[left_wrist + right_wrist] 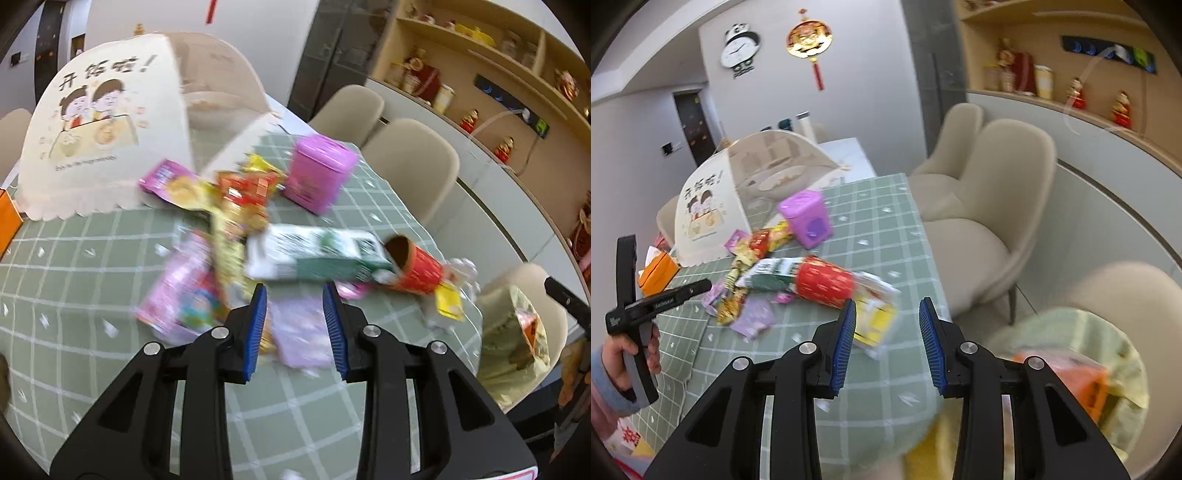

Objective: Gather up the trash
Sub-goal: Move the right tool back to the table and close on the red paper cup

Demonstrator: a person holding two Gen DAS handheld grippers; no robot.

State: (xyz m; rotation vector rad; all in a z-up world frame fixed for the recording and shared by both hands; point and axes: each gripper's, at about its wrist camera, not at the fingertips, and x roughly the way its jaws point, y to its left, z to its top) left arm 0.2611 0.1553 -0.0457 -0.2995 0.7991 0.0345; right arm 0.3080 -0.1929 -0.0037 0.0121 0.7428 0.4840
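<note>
A heap of trash lies on the green checked tablecloth: a green and white carton, a red paper cup on its side, pink and lilac wrappers, a yellow wrapper. My left gripper is open and empty, just above the near side of the heap, over a lilac wrapper. My right gripper is open and empty at the table's right edge, next to a yellow and white wrapper. The red cup and carton show beyond it. A yellowish trash bag hangs open below the table edge.
A pink bin stands behind the heap. A white mesh food cover takes up the far left. An orange tissue box sits at the left. Beige chairs line the table's right side. The left tool shows in the right wrist view.
</note>
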